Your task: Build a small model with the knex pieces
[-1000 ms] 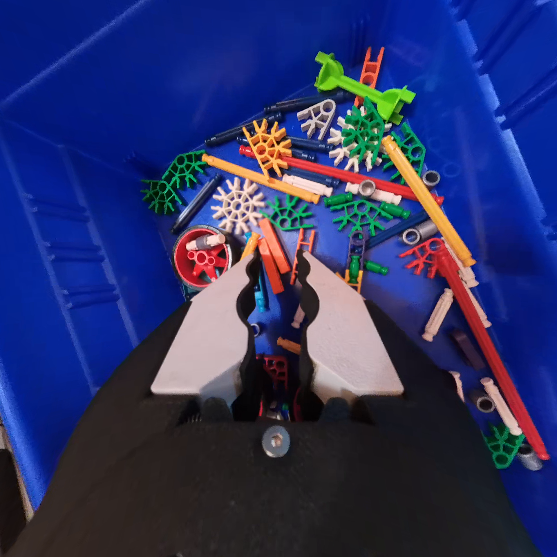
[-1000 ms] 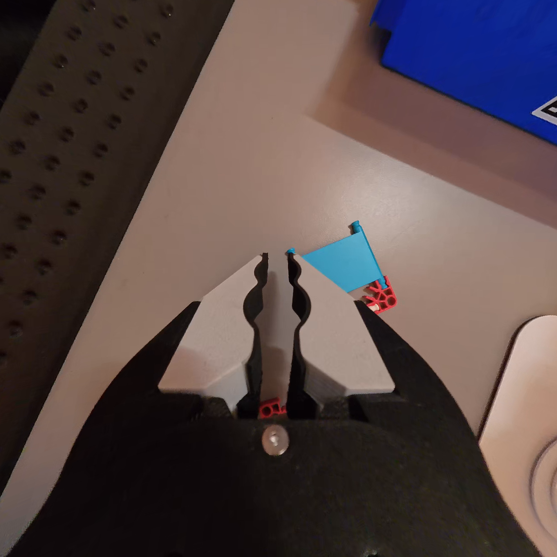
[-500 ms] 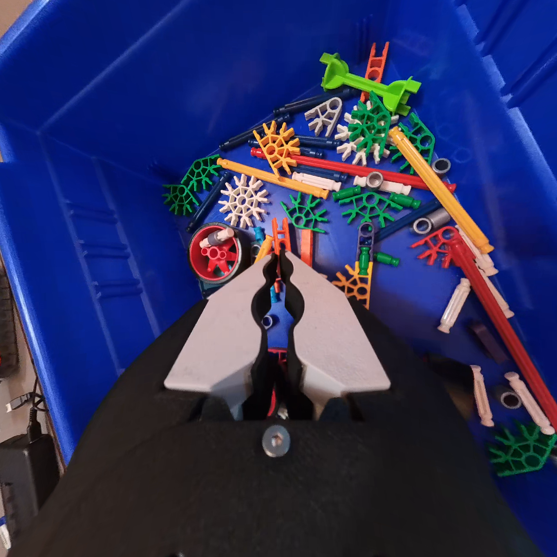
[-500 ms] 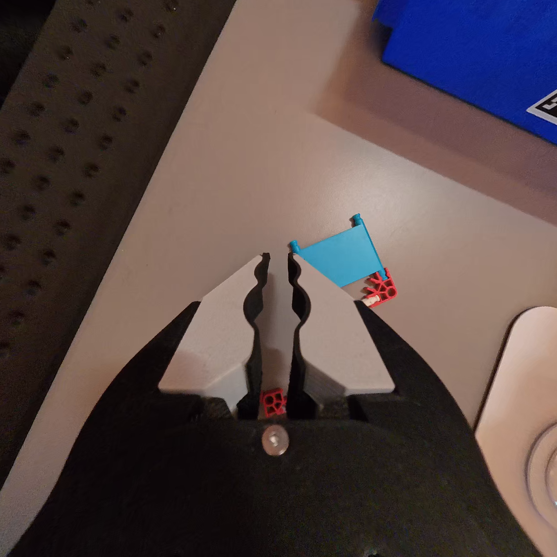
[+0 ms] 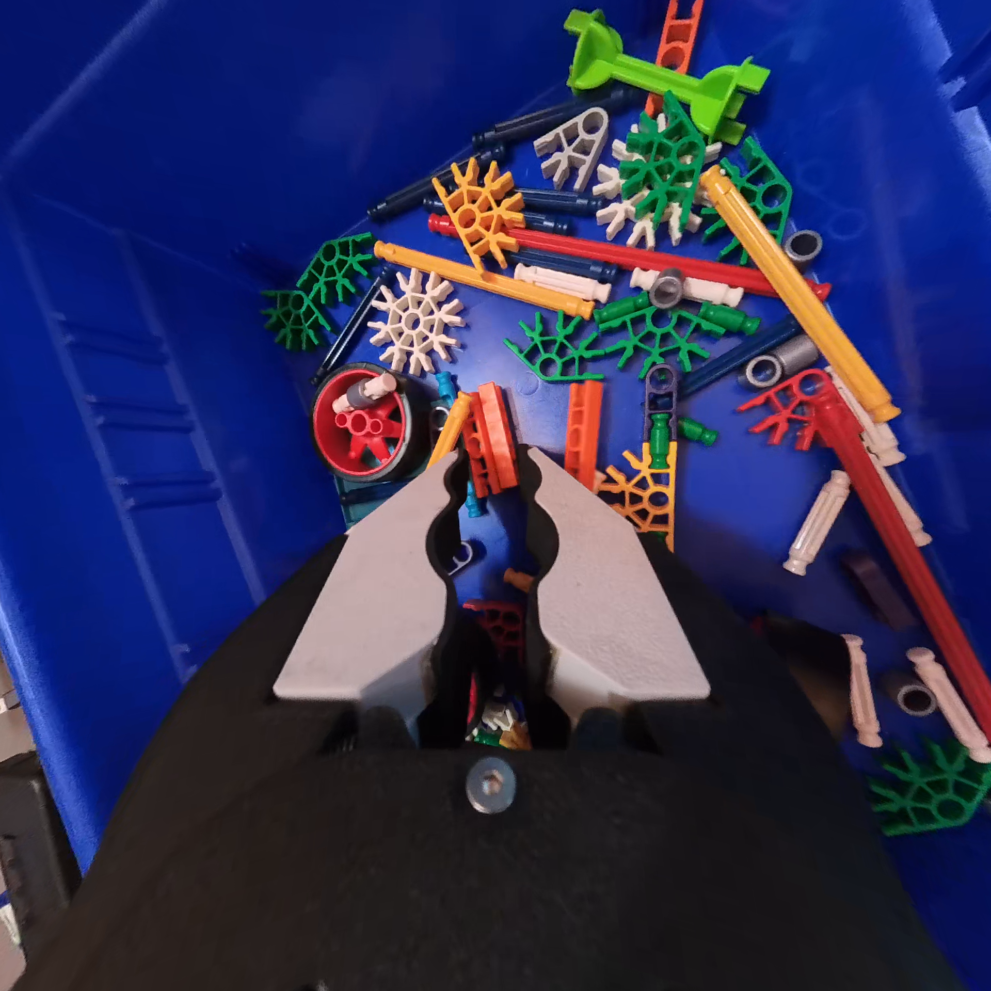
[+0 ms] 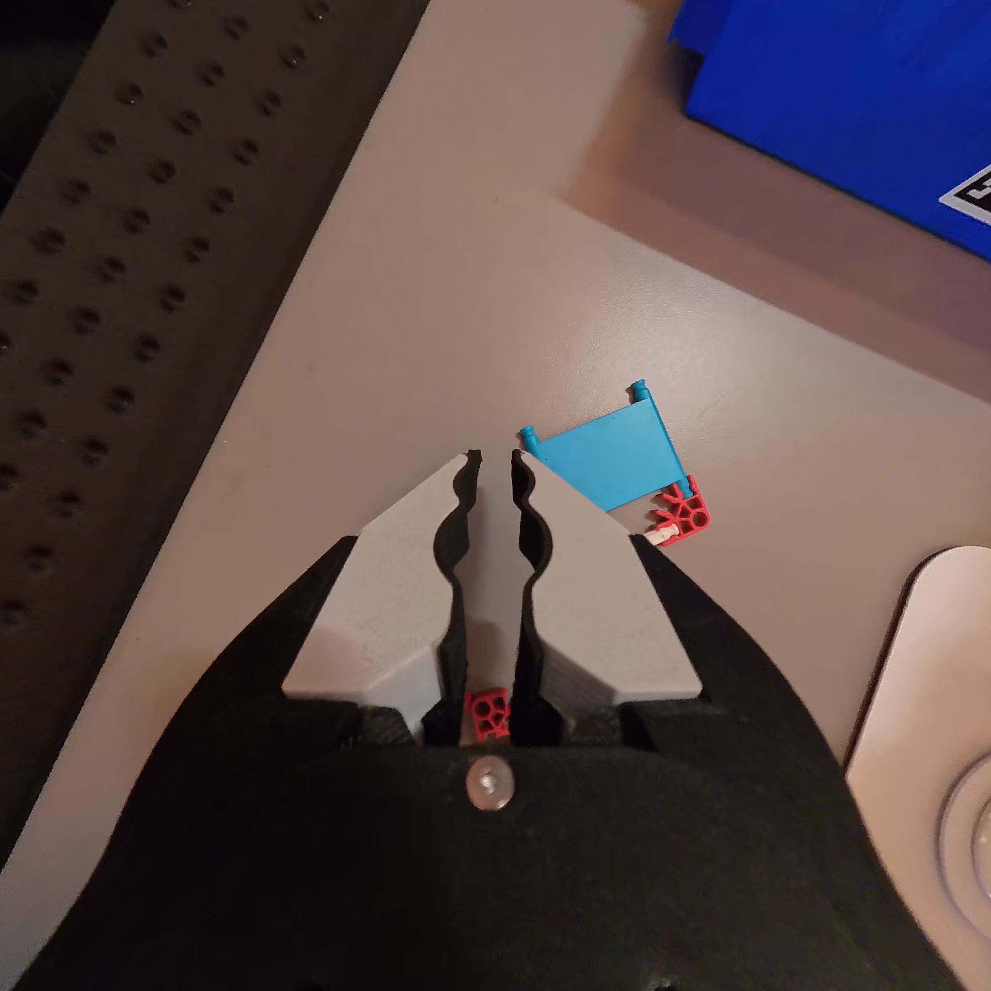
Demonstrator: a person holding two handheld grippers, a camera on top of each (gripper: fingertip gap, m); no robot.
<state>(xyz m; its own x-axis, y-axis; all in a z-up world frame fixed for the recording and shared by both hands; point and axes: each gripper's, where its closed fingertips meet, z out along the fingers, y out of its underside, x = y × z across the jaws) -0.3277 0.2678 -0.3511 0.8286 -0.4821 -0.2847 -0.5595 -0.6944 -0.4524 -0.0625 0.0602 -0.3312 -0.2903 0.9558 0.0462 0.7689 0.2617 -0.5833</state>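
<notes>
My left gripper (image 5: 492, 456) is down inside a blue bin (image 5: 161, 375) full of plastic construction pieces. Its jaws are part open, with the fingertips (image 5: 536, 466) on either side of two orange strips (image 5: 490, 439) that stand on edge. A red wheel (image 5: 362, 423) lies just to the left and an orange ladder piece (image 5: 582, 423) just to the right. My right gripper (image 6: 496, 456) hovers over a beige table (image 6: 429, 268) with its jaws slightly apart and empty. A light blue panel (image 6: 606, 461) joined to a red connector (image 6: 683, 509) lies beside its right fingertip.
Rods, snowflake connectors and grey sleeves cover the bin floor, with a long red rod (image 5: 911, 563) along the right wall. In the right wrist view there is a black perforated board (image 6: 107, 214) to the left, the blue bin (image 6: 858, 107) at the upper right, a pale rounded object (image 6: 938, 697) at the right, and a second red connector (image 6: 488, 713) under the gripper. The grippers' ends are close to 35 centimetres from one another. From my right tips it is roughly 8 centimetres to the red connector (image 6: 683, 509); from my left, 30 centimetres.
My left gripper closed almost shut half a second ago and has opened again, now lower in the bin around the orange strips. The right gripper has barely drifted.
</notes>
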